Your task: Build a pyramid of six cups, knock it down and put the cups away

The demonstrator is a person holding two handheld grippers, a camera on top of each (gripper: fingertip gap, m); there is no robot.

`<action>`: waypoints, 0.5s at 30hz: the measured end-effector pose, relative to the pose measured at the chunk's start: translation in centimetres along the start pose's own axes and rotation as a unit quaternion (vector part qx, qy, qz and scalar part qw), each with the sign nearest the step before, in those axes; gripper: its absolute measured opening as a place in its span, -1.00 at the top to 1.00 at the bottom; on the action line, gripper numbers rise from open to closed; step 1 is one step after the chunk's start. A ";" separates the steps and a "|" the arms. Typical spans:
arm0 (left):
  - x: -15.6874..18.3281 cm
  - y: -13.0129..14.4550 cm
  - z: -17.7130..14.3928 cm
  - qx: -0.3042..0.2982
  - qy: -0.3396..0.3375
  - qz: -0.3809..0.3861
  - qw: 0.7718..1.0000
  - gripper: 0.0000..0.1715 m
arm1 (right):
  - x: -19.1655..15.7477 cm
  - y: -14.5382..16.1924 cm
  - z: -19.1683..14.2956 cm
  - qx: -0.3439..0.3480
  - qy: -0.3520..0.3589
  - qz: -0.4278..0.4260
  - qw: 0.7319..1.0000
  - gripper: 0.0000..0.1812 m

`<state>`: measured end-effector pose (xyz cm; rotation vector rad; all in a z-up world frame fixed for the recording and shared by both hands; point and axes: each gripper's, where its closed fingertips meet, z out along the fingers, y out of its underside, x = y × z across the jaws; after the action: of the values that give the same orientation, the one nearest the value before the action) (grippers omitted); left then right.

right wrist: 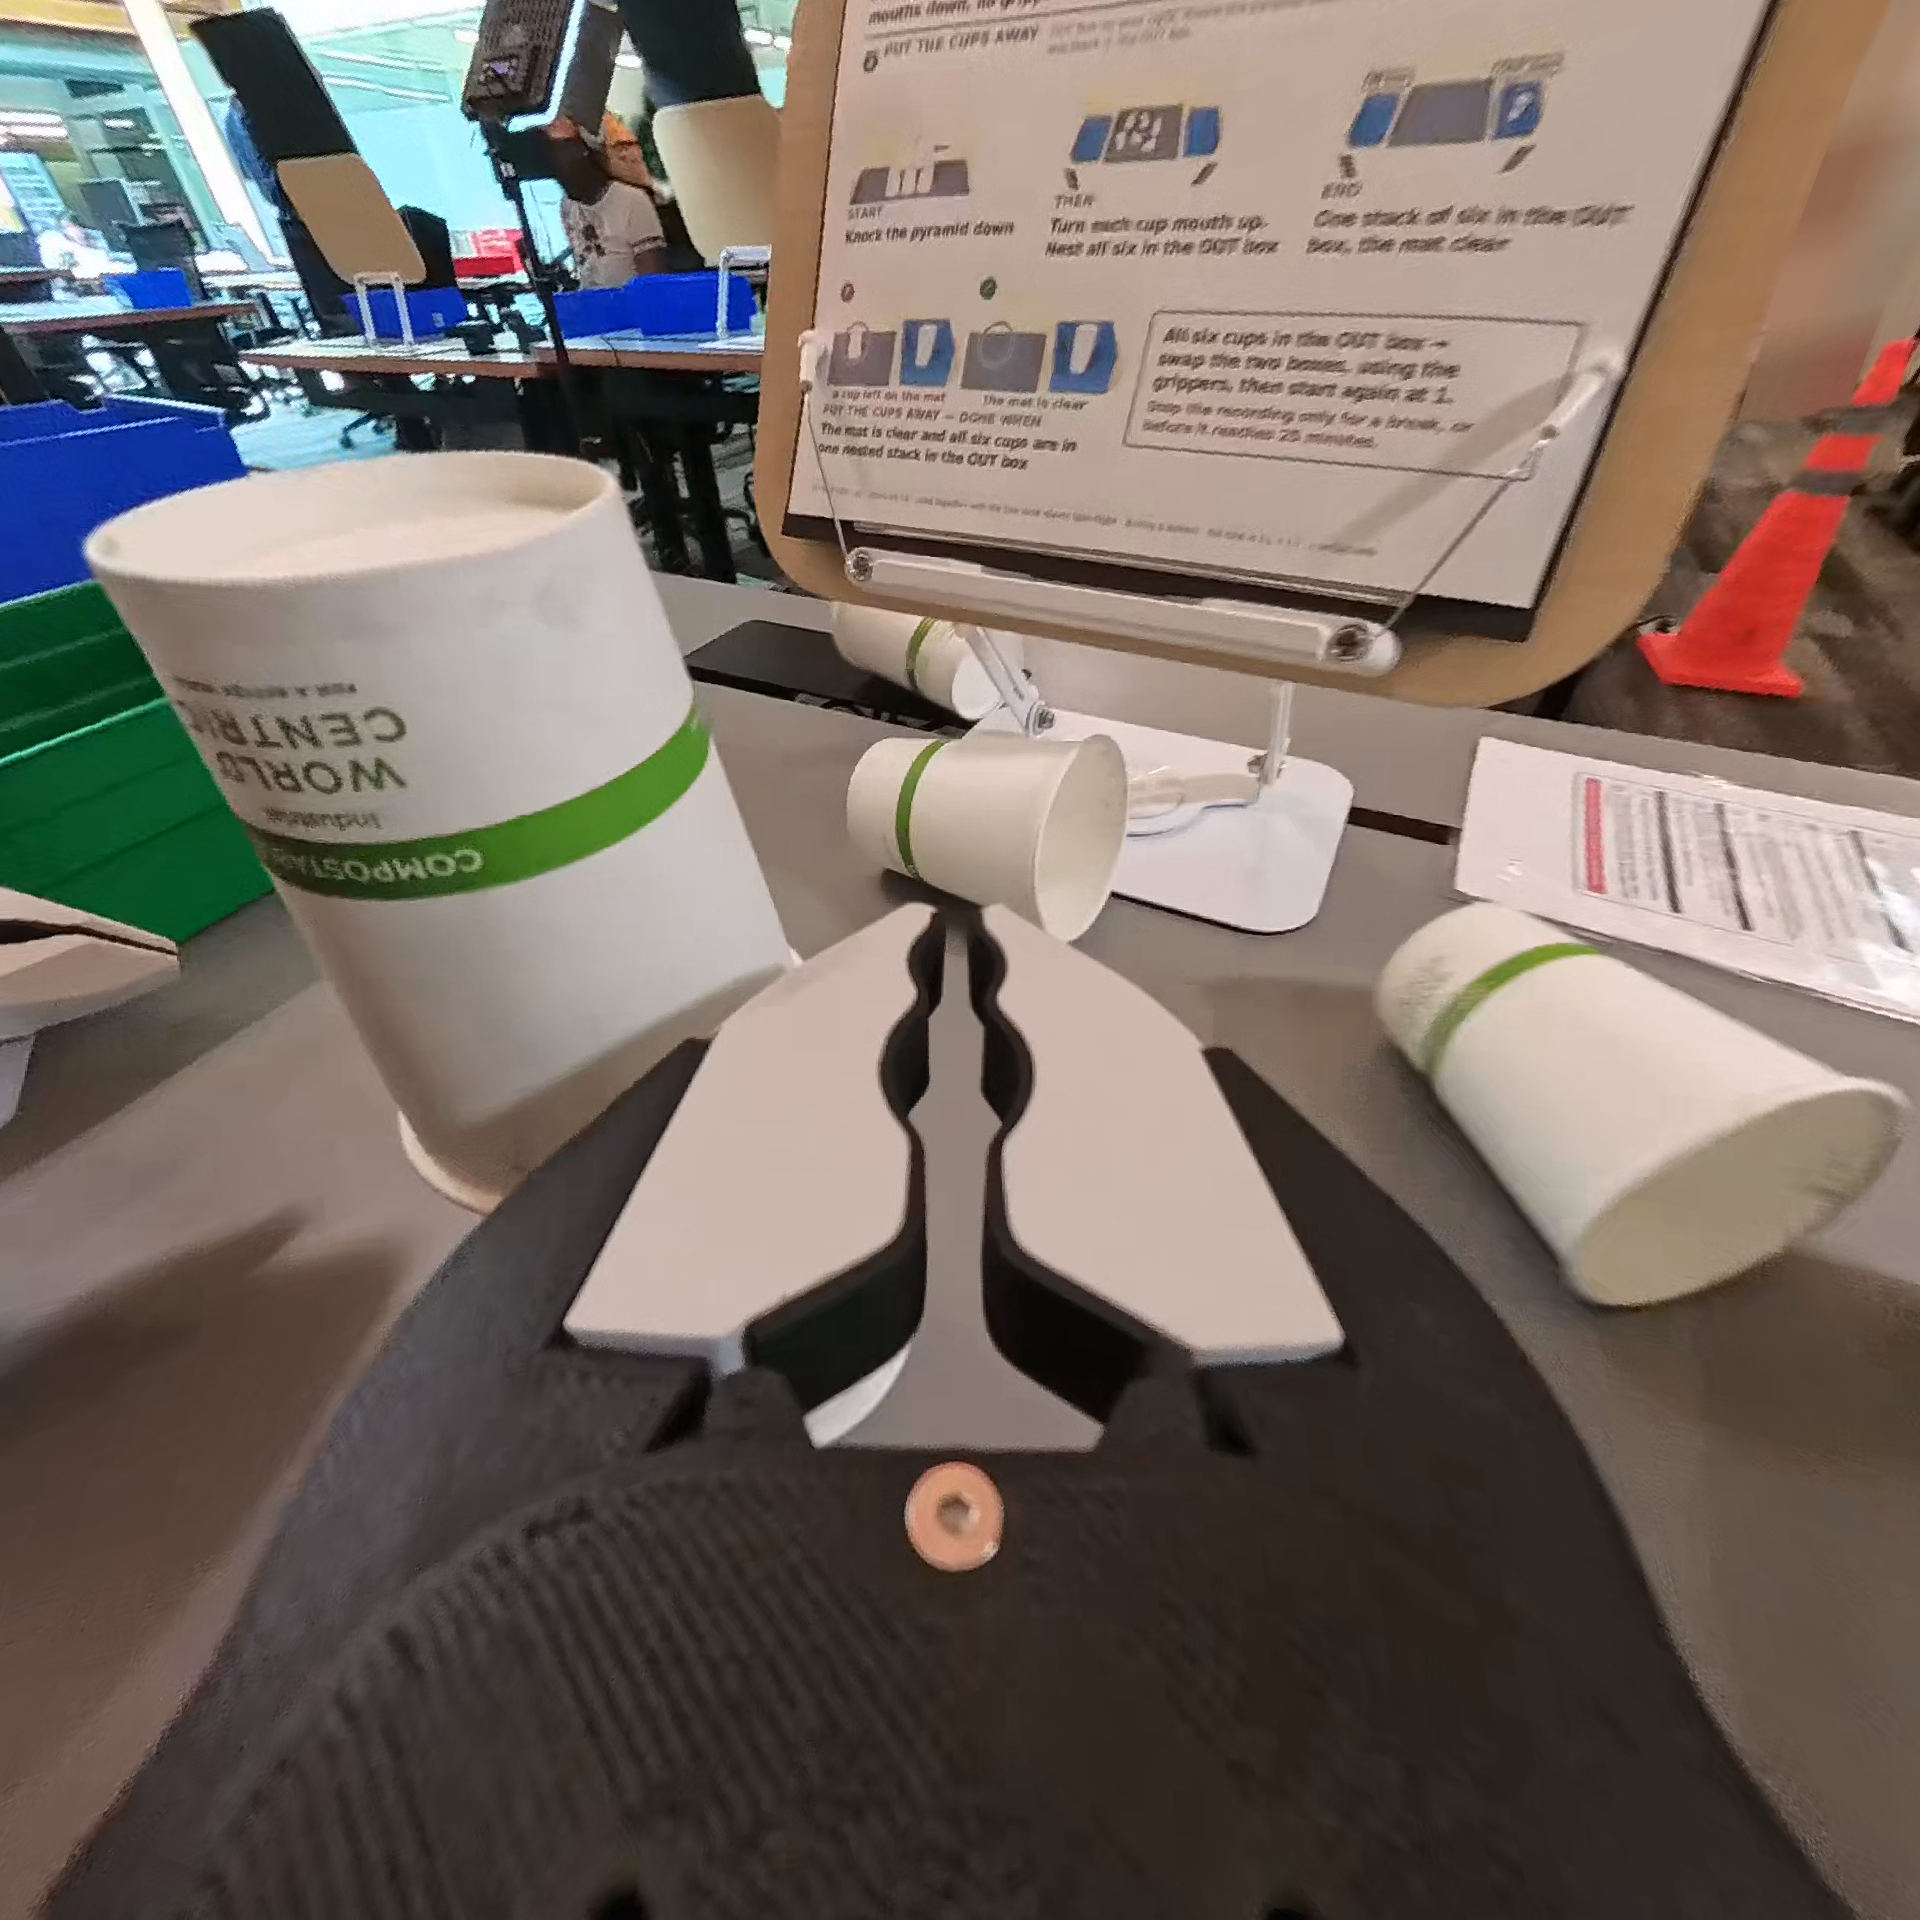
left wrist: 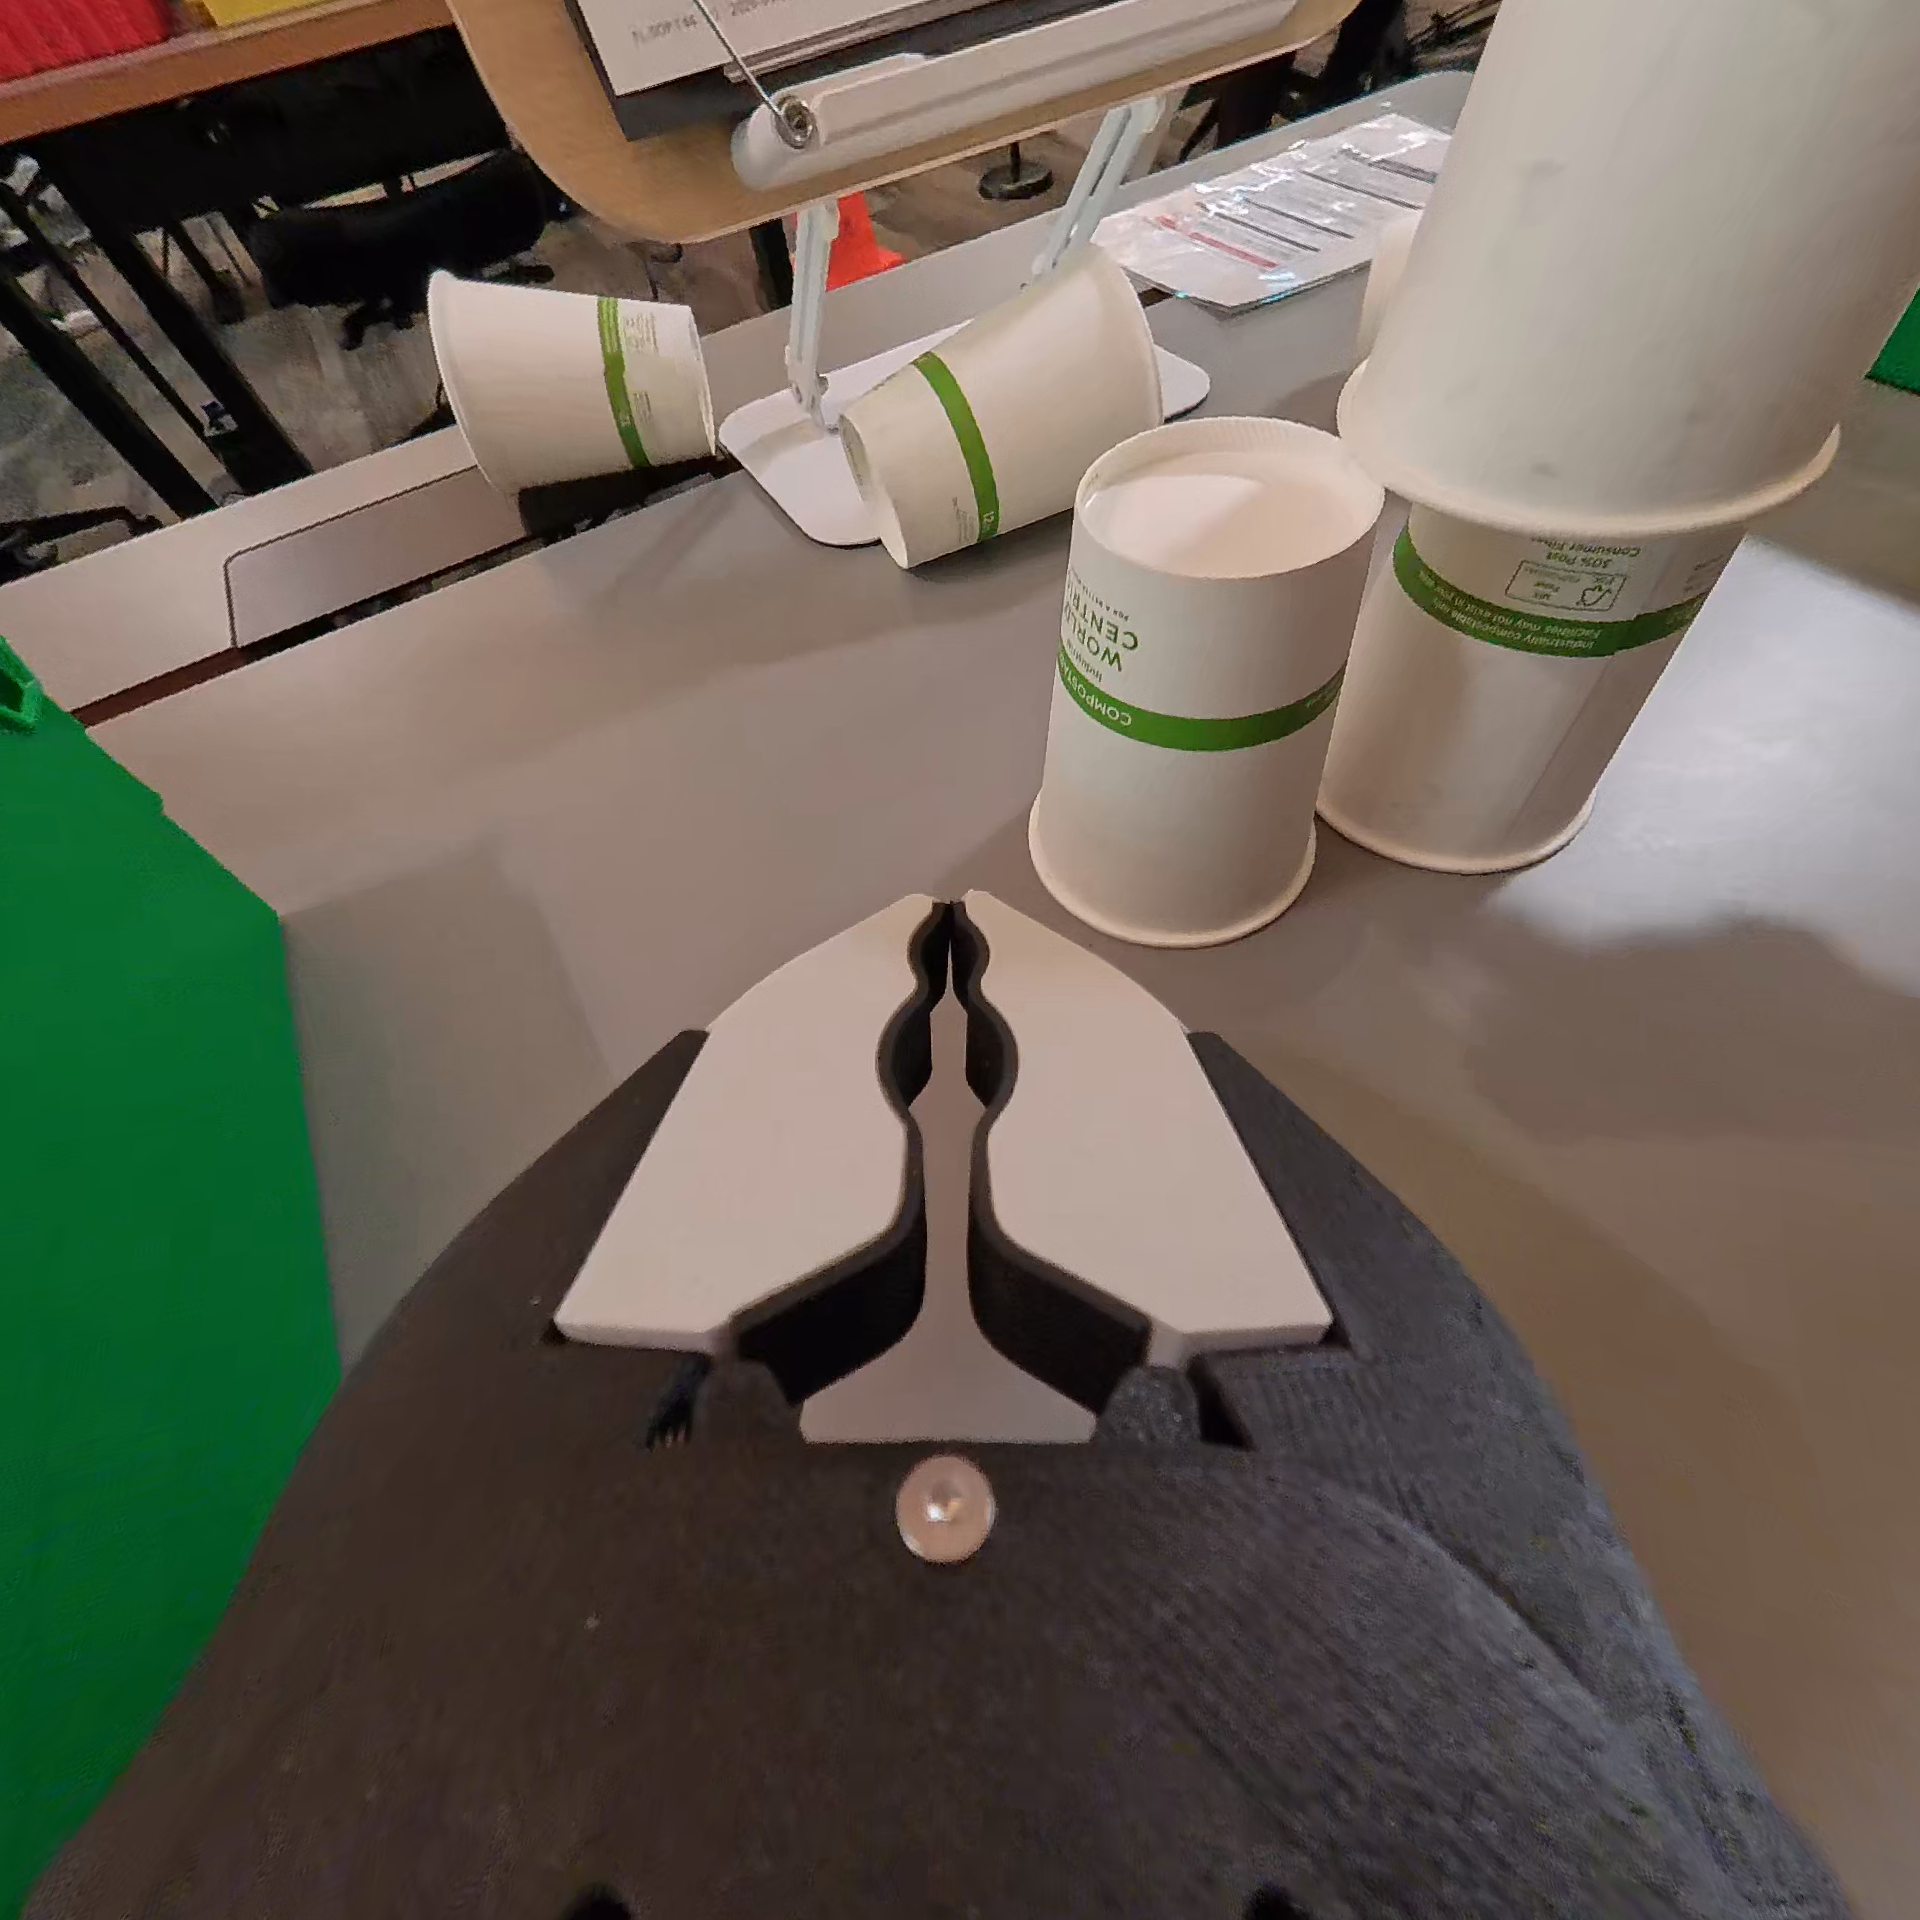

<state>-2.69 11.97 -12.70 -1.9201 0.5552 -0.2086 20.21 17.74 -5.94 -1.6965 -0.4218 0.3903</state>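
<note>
Both tongs are closed and empty above the grey desk [left wrist: 623,779]. The left tongs [left wrist: 951,914] hover just short of an inverted paper cup [left wrist: 1184,686] at 1 o'clock, with a tilted cup [left wrist: 1621,260] atop a second inverted cup [left wrist: 1475,707] at 2 o'clock. The right tongs [right wrist: 956,920] have an upside-down cup [right wrist: 447,790] close at 10 o'clock, and toppled cups at 12 o'clock [right wrist: 987,831] and 3 o'clock [right wrist: 1621,1101].

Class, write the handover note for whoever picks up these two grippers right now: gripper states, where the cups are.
Left gripper: shut, empty, above the grey mat, nearest the upside-down cup.
Right gripper: nearly shut, empty.
Second upside-down cup stands beside the first, a tilted cup on top of it.
On their sides: one cup by the stand's base, one at right, one at the far edge.
Green bin at left.
</note>
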 end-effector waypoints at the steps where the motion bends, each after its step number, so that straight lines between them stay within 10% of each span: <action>1: 0.0 0.1 -0.2 0.000 -0.002 0.000 1.000 0.99 | -0.5 0.0 0.3 -0.004 -0.010 -0.005 1.000 0.95; 7: -0.3 0.4 -0.8 0.000 -0.014 -0.002 1.000 0.99 | -8.4 -0.5 -1.3 0.027 -0.184 -0.140 0.973 0.86; 15: -3.3 -0.6 -1.9 0.038 -0.085 -0.036 0.995 0.99 | -8.4 -0.3 -2.3 0.062 -0.170 -0.172 0.968 0.92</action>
<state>-6.17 12.10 -11.04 -1.8651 0.3607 -0.1101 13.93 11.73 -5.12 -1.4021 -0.9107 0.4414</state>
